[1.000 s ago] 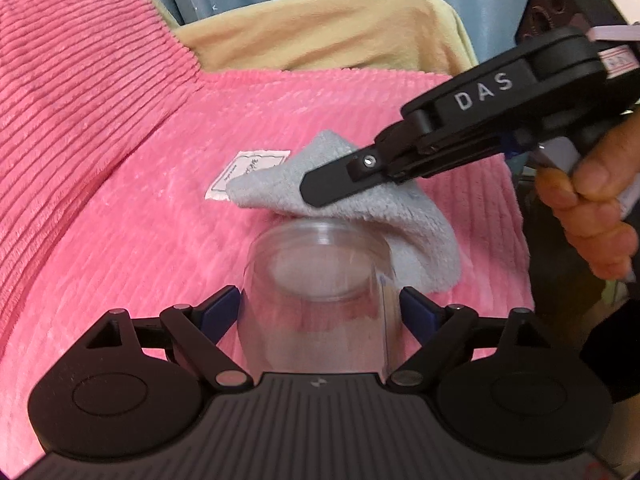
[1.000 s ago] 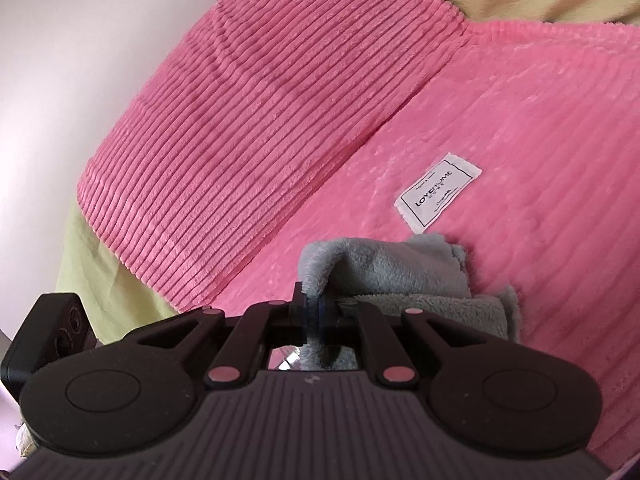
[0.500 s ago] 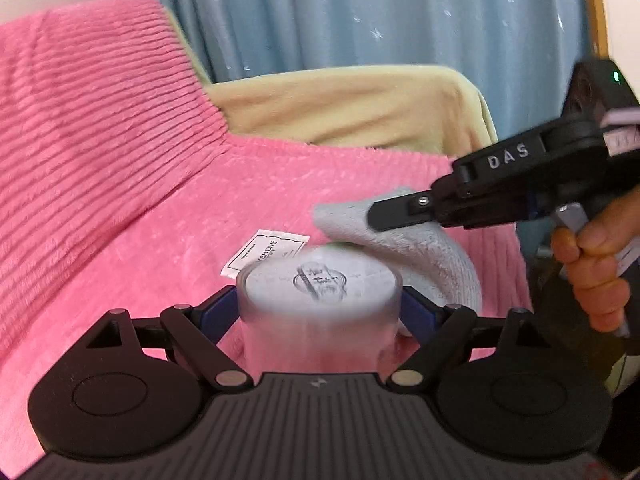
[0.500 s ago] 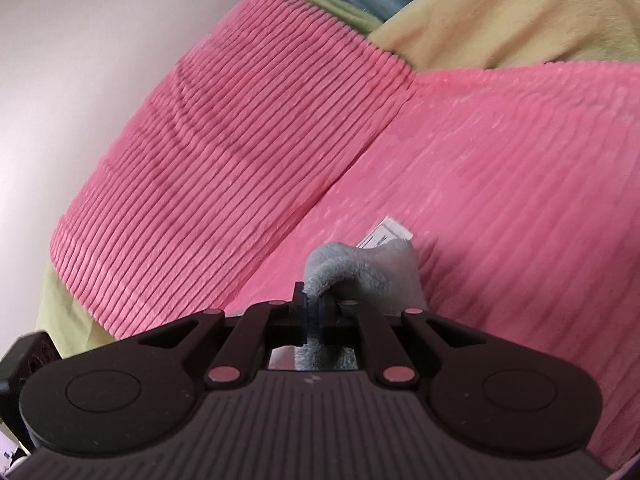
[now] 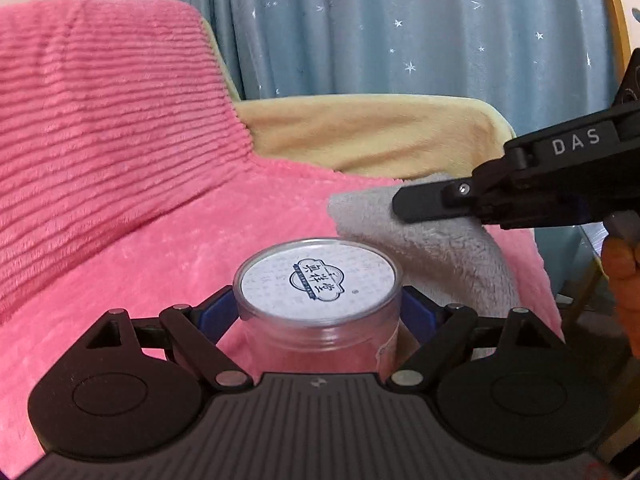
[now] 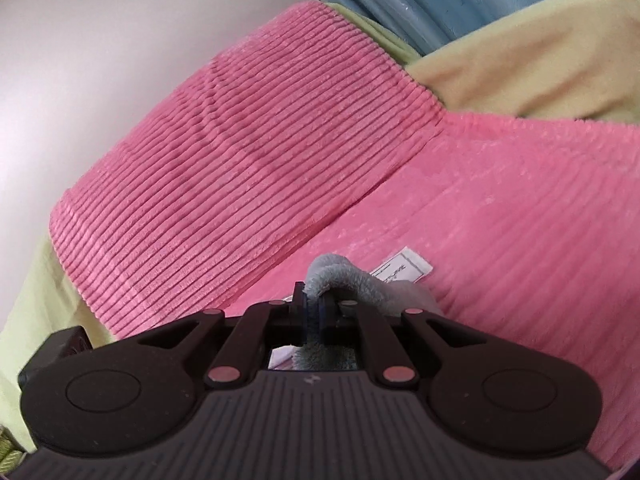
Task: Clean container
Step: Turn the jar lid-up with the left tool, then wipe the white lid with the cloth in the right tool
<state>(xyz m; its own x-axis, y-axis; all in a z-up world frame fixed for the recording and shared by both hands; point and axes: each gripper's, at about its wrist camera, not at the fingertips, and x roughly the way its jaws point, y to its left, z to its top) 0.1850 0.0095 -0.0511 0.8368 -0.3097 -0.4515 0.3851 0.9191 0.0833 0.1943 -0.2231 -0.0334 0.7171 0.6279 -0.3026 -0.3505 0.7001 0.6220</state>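
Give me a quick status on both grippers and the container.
Left gripper shut on clear container, printed end facing camera. Right gripper shut on grey cloth, held just behind the container. Nothing in the way.

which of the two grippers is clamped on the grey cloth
The right gripper, its black jaws pinched shut on the fluffy grey cloth; the left gripper grips the clear plastic container instead.

left wrist view: looks forward along my left fingers, close over the pink ribbed plush blanket (image 5: 120, 184), toward the blue starred curtain (image 5: 400, 28)
right wrist view: faces leftward, low over it
shared: blanket, curtain
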